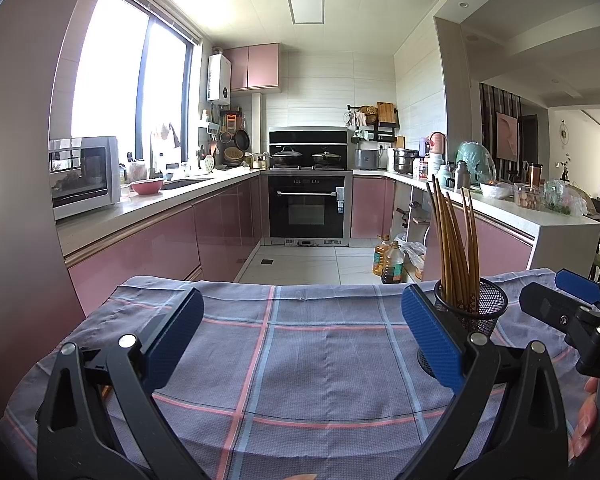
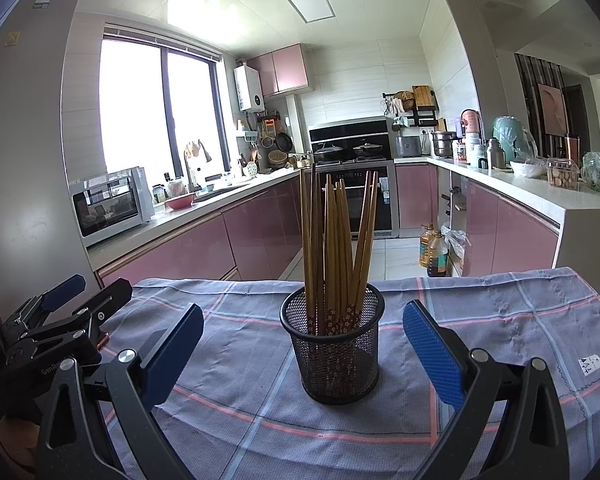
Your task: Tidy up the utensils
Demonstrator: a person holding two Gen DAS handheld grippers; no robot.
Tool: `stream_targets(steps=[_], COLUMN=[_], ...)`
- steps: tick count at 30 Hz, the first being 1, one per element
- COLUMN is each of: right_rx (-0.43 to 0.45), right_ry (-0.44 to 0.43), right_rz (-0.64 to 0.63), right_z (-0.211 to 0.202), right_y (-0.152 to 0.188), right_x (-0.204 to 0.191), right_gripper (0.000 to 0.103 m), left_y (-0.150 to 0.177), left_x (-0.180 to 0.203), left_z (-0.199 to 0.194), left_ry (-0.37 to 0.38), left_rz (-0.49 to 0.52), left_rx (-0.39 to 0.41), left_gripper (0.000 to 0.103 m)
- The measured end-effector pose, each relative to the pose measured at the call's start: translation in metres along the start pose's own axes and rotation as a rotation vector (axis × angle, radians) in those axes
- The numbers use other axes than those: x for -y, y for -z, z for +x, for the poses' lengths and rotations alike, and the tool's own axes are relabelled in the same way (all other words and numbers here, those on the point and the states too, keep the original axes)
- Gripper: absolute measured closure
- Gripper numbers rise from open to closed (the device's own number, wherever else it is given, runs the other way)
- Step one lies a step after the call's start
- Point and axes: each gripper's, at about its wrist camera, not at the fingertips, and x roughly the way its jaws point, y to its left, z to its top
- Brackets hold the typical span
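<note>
Right wrist view: both grippers' fingers spread, right gripper [image 2: 303, 344] facing chopsticks [image 2: 332, 248]; left gripper [image 2: 66, 300] reads "GenRo…".

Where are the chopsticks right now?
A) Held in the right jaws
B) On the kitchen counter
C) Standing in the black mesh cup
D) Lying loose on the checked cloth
C: the chopsticks stand upright in the black mesh cup on the checked cloth, while the right gripper is open around the cup and holds nothing.

black gripper [image 2: 303, 344] frames, blue textured pads [image 2: 434, 354], silver pivot screws [image 2: 126, 356].
</note>
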Motion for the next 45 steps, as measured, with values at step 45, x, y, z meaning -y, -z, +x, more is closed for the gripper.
stream_targets(steps=[45], right_rx=[-0.014], right_ry=[0.002], right_rz=[0.003], right_z=[0.0029], right_y=[0.0032], right_x=[0.0036], right_gripper=[0.006], left_y=[0.0068], left_x=[-0.0026], left_z=[-0.0027], left_ry=[-0.009], left_rz=[-0.002], left_rx=[-0.005], left_gripper=[0.005])
